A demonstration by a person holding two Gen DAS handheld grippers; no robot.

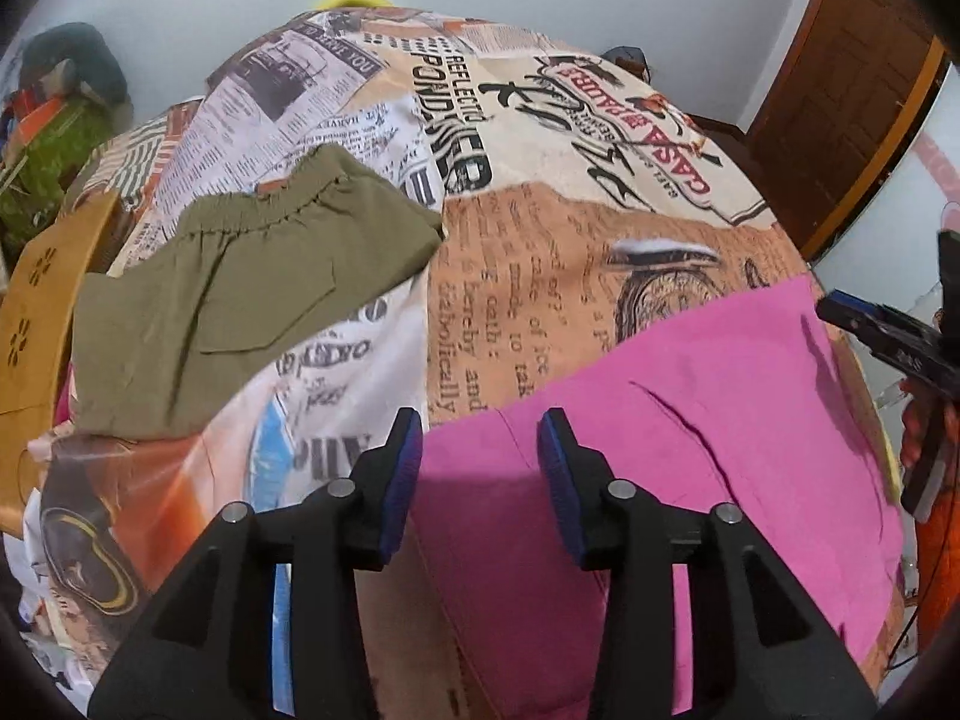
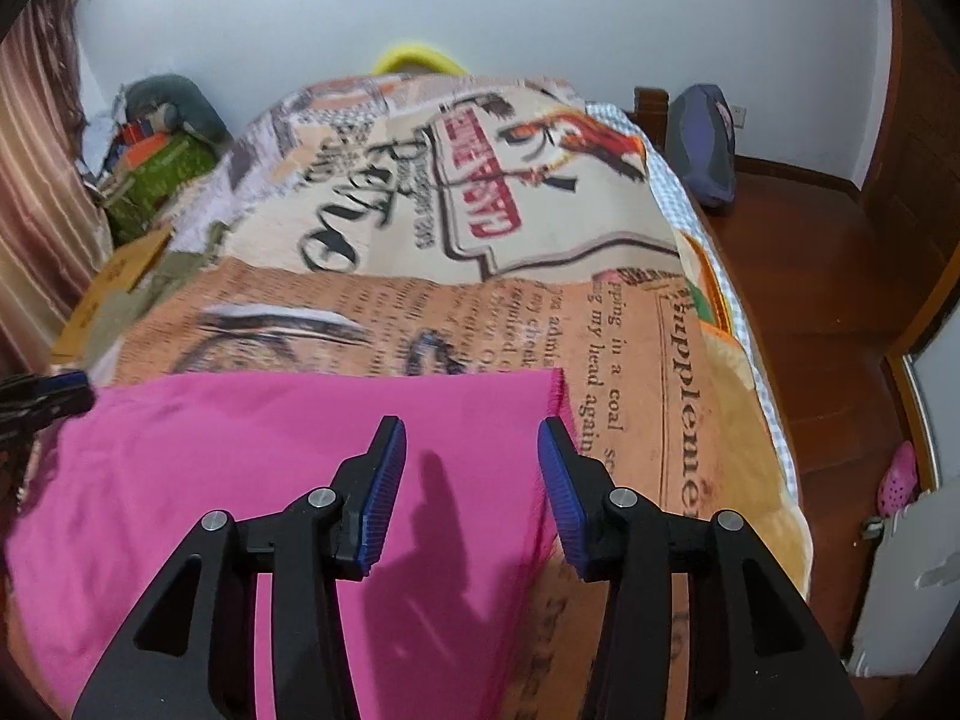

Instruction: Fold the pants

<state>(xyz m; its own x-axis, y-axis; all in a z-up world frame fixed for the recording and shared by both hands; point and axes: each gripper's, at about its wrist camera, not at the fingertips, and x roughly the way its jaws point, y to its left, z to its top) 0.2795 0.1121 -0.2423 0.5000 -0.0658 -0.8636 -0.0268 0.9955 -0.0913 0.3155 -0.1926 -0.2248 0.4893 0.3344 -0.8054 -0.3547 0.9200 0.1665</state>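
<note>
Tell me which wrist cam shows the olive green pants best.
Left wrist. The olive pants lie in full view there on the printed bedspread, elastic waistband and pocket clear. In the right wrist view they are only a blurred olive sliver at the bed's left edge.

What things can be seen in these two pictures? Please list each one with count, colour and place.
pink pants: one, pink, flat on the bed, near side
green pants: one, olive, on the bed's left part
bedspread: one, newspaper print, covers the bed
yellow thing: one, behind the bed's far end
pink shoe: one, on the floor, right
left gripper: open, over the pink pants
right gripper: open, over the pink pants
</note>
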